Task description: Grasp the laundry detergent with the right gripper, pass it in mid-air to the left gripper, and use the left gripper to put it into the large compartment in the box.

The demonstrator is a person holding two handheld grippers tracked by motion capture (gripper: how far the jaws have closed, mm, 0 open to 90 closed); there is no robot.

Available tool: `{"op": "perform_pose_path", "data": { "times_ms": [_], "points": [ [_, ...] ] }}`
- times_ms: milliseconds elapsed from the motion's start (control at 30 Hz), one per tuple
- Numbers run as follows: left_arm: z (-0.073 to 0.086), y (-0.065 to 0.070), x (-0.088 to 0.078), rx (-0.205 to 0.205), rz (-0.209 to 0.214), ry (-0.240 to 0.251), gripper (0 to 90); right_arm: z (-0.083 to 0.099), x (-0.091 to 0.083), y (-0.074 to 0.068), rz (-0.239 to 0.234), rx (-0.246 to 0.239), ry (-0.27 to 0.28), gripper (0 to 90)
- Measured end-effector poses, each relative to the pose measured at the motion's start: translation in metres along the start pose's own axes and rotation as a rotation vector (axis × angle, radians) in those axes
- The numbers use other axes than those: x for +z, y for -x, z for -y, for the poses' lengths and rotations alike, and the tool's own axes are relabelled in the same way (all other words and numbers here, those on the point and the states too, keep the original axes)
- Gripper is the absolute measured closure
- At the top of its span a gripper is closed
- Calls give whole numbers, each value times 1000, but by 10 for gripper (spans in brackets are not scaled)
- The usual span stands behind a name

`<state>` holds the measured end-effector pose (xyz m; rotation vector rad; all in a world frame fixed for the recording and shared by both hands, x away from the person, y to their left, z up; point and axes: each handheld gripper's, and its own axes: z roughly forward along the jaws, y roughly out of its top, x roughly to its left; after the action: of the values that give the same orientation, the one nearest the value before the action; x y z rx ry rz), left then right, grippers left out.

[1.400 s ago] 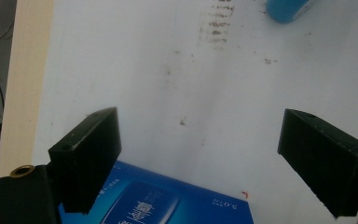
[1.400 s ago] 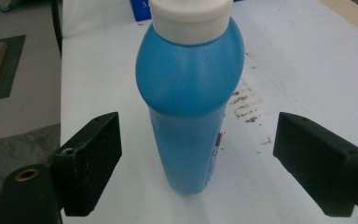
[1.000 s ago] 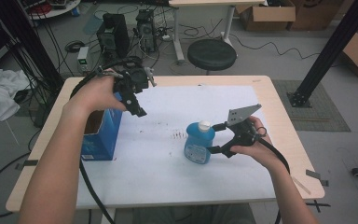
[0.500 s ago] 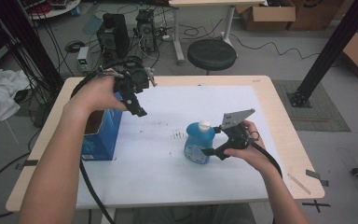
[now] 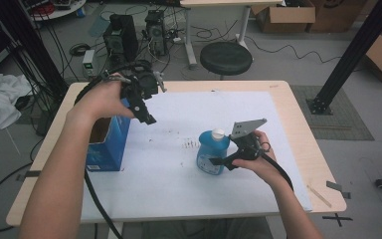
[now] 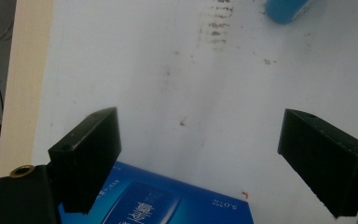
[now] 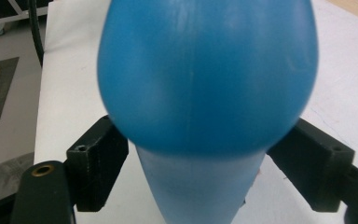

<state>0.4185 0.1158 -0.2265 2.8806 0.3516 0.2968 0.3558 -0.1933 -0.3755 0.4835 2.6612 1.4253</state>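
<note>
One blue bottle (image 5: pixel 212 155), one blue box (image 5: pixel 104 144) and two hand-held grippers stand at one table (image 5: pixel 298 119).

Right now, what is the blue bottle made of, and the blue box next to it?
The blue bottle looks like smooth plastic: in the right gripper view its rounded body has a soft, even sheen, and its cap is white. The blue box looks like printed cardboard: flat sides, sharp edges, an open top with a brown inside, and lettering on its face. I'm going by looks only.
</note>
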Motion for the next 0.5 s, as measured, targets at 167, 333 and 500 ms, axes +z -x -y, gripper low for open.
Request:
{"op": "perform_pose_path", "data": {
  "times_ms": [167, 333, 500],
  "points": [
    [0, 0, 1, 0, 2, -1, 138, 0, 2, 0, 11, 3, 11, 238],
    [-1, 0, 0, 0, 2, 2, 138, 1, 6, 0, 8, 10, 28, 328],
    [0, 0, 0, 0, 2, 3, 138, 4, 9, 0, 18, 11, 28, 394]
  ]
}}
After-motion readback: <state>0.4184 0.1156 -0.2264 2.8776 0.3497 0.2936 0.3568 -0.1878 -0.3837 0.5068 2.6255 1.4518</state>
